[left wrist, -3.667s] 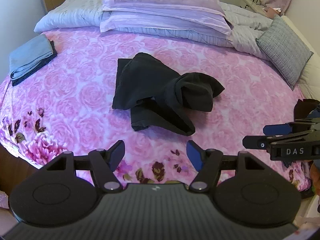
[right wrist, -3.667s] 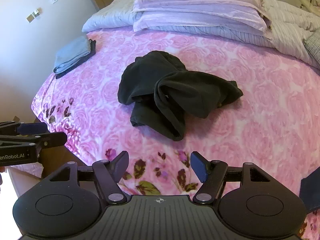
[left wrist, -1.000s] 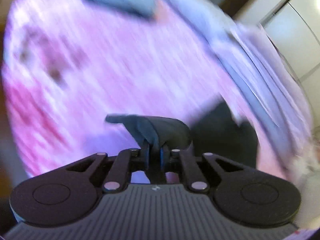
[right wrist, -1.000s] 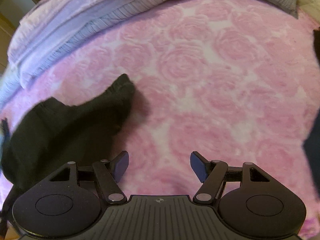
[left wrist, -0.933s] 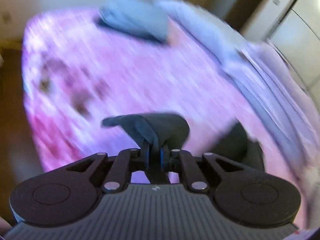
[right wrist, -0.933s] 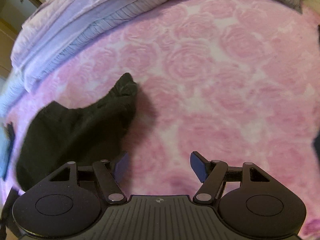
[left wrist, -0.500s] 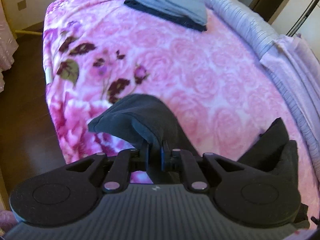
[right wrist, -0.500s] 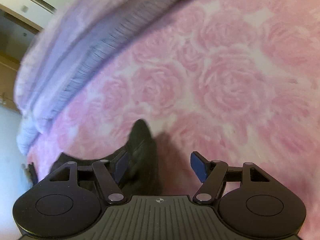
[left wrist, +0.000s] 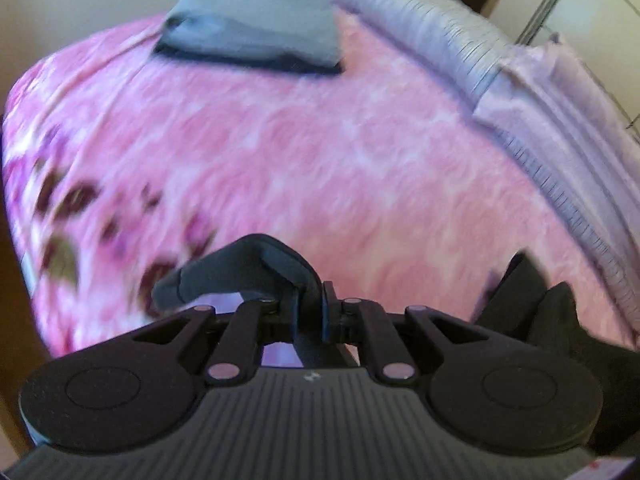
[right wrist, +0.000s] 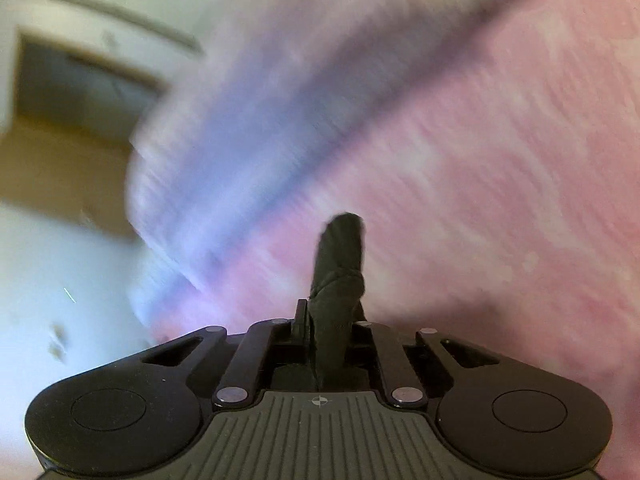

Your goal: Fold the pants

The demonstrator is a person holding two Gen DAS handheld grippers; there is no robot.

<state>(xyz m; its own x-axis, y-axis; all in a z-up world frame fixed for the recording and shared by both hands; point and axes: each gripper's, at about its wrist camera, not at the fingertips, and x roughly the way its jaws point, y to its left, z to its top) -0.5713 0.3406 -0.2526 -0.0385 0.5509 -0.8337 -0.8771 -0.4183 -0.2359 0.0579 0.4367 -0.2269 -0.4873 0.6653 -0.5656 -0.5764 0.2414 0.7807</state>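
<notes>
Holding now: I have the black pants (left wrist: 256,268) pinched at two separate spots, one in each claw, so they hang between my hands above the pink floral bedspread (left wrist: 320,152).
Right claw: the right gripper (right wrist: 326,320) has just snapped together; half a second ago its jaws stood wide with the dark cloth lying between them, and now they are clamped on a narrow tongue of fabric that sticks up straight ahead of the tips.
Left claw: the left gripper (left wrist: 310,308) is clamped on a fold of the pants, as it was a second ago; the cloth arches forward and to the left of its tips.
Rest of the garment: more black cloth bunches low to the right of the left claw.
What that means: I judge this the start of spreading; with both ends held I can pull the pants flat before any fold.
Beyond the claws: a folded grey-blue garment (left wrist: 256,36) lies far ahead of the left claw, with the lilac quilt (left wrist: 540,112) ahead to the right.
Picture quality: both views are smeared.
</notes>
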